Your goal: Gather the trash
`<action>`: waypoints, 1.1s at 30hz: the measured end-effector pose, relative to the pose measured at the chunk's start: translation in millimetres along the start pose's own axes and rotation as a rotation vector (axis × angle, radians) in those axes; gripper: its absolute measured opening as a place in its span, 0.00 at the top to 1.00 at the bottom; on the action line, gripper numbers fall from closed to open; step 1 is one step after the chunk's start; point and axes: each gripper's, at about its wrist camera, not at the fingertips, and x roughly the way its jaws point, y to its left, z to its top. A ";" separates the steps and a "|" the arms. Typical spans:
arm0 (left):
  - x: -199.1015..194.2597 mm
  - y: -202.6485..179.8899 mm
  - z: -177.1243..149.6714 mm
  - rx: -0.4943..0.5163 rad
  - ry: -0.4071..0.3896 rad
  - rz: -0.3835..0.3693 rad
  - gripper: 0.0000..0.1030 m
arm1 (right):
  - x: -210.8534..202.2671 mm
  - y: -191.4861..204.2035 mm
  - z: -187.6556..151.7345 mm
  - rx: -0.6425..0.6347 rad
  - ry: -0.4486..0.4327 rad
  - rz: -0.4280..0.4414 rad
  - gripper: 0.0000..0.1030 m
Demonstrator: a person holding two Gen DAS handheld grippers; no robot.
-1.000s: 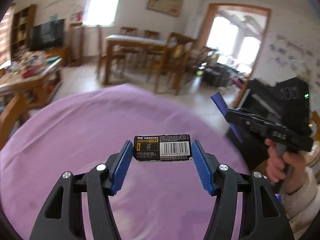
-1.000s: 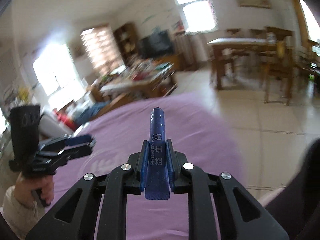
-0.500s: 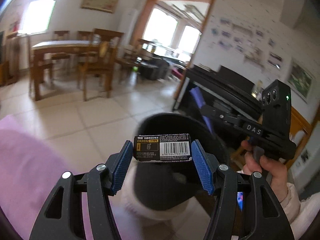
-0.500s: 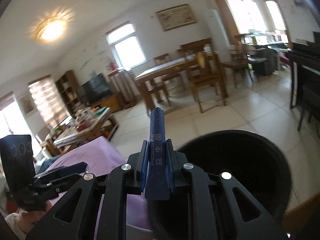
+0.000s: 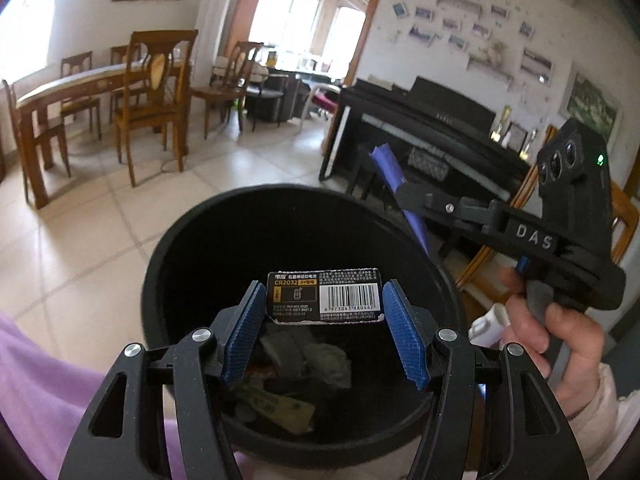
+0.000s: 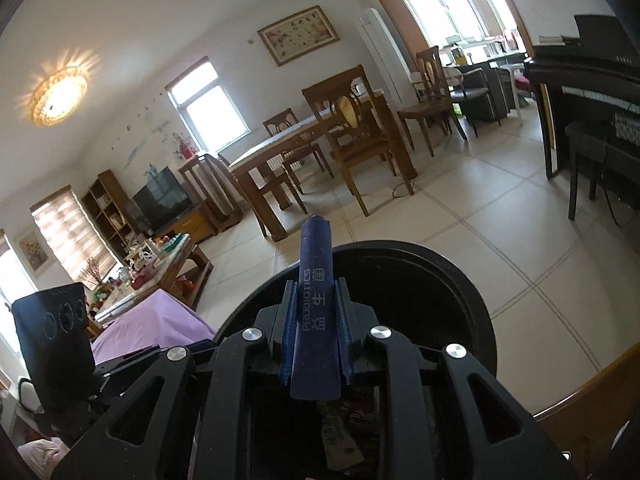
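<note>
My left gripper (image 5: 323, 330) holds a battery card (image 5: 324, 297) crosswise between its blue pads over the black bin (image 5: 180, 248), its jaws spread wide and just now easing apart. My right gripper (image 6: 316, 334), over the same bin (image 6: 460, 280), has a blue probiotics sachet (image 6: 315, 312) standing between its narrow jaws, which have also just been loosening. Crumpled scraps (image 5: 304, 360) lie at the bottom.

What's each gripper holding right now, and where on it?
Left gripper: a battery card, clamped by its two short ends. Right gripper: a blue probiotics sachet, pinched near its lower half. Both over the black bin.
</note>
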 end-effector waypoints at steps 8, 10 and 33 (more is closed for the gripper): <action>0.5 -16.4 -5.9 0.097 0.012 0.072 0.05 | 0.7 -12.1 0.0 0.021 0.004 0.011 0.09; 0.8 -16.8 -6.7 0.099 0.016 0.077 0.05 | 1.0 -13.8 0.1 0.024 0.002 0.008 0.09; -127.6 -15.6 -23.3 0.070 -0.164 0.100 0.05 | -7.4 60.0 -0.5 -0.075 0.014 0.025 0.05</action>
